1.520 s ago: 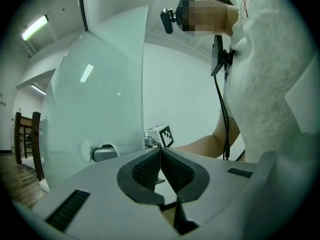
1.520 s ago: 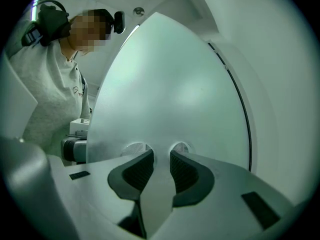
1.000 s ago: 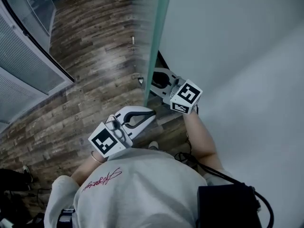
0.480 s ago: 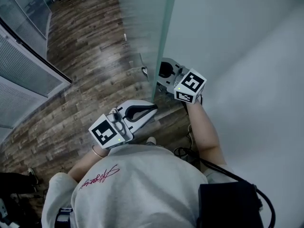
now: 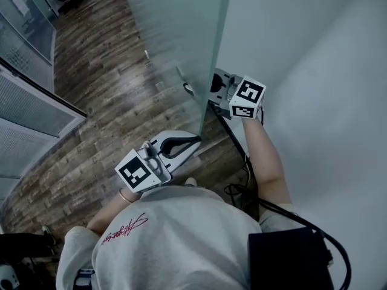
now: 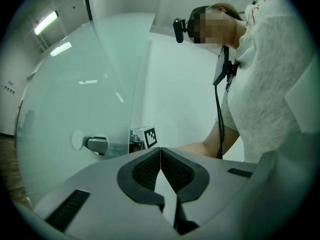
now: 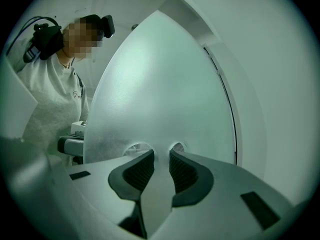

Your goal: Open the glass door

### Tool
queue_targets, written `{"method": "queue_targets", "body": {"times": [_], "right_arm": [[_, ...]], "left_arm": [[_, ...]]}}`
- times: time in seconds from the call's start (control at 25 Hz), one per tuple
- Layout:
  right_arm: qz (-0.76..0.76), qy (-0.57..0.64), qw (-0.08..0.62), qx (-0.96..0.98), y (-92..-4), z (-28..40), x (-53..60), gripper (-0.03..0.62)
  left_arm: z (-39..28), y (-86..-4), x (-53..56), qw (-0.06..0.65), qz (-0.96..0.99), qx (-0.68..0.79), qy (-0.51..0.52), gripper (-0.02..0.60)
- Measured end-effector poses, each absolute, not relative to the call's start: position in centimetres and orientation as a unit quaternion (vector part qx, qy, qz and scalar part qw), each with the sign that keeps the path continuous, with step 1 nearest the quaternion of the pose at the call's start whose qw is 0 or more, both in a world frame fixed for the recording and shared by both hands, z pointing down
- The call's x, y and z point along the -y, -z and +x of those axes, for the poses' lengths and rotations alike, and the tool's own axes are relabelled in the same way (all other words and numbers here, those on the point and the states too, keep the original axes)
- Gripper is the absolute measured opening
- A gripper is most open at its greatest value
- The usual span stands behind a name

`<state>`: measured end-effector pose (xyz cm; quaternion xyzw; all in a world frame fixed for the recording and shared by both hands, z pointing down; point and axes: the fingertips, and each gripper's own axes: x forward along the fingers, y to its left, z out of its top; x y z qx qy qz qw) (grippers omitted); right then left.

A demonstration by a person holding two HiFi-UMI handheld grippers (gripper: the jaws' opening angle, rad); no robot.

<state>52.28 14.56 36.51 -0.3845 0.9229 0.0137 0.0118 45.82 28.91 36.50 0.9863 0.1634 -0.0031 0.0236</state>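
Plank floor (image 5: pixel 109 101) open leftward, glass door (image 5: pixel 175 23) edge (greenish) near white wall (image 5: pixel 314 71)

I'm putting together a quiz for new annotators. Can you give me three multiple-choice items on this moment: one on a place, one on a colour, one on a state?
1. In the left gripper view, where is the door handle relative to that gripper's jaws?
A. up and to the left
B. directly between them
C. off to the right

2. What colour is the script on the person's top?
A. blue
B. red
C. green

3. What is the state of the left gripper?
A. jaws wide apart
B. clamped on the handle
C. jaws together, empty

Answers:
1 A: the handle sits on the glass door, left of and above the jaws.
2 B: the lettering reads red against the pale cloth.
3 C: the pads meet with nothing between them.
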Motion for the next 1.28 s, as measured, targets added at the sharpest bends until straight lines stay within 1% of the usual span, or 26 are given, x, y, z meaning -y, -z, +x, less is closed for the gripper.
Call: {"method": "queue_targets", "body": {"times": [0.16, 0.36, 0.52, 0.64, 0.84, 1.04, 1.28], "right_arm": [[-0.376, -0.018, 0.002, -0.926, -35.2, 52.6, -15.2, 0.104], [-0.365, -0.019, 0.001, -0.931, -36.1, 56.5, -16.0, 0.104], [-0.354, -0.016, 0.014, -0.935, -36.1, 58.7, -16.3, 0.106], [-0.347, -0.015, 0.012, -0.938, -36.2, 60.2, -16.4, 0.106], [-0.338, -0.013, 0.013, -0.941, -36.0, 62.1, -16.7, 0.106], [-0.327, 0.005, 0.04, -0.944, -36.4, 63.1, -16.8, 0.117], [-0.322, 0.019, 0.015, -0.946, -36.4, 62.6, -16.8, 0.123]], "left_arm": [[46.2, -35.3, -29.5, 0.023, 0.984, -0.178, 0.008, 0.017], [51.2, -34.0, -30.2, 0.027, 0.979, -0.198, 0.043, 0.017], [53.3, -33.8, -30.2, 0.031, 0.979, -0.198, 0.036, 0.017], [53.7, -33.9, -29.9, 0.044, 0.979, -0.195, 0.038, 0.017], [53.6, -34.1, -29.1, 0.046, 0.981, -0.183, 0.034, 0.017], [53.3, -34.8, -28.5, 0.041, 0.983, -0.178, 0.03, 0.017], [52.7, -35.0, -28.2, 0.032, 0.984, -0.176, 0.025, 0.017]]}}
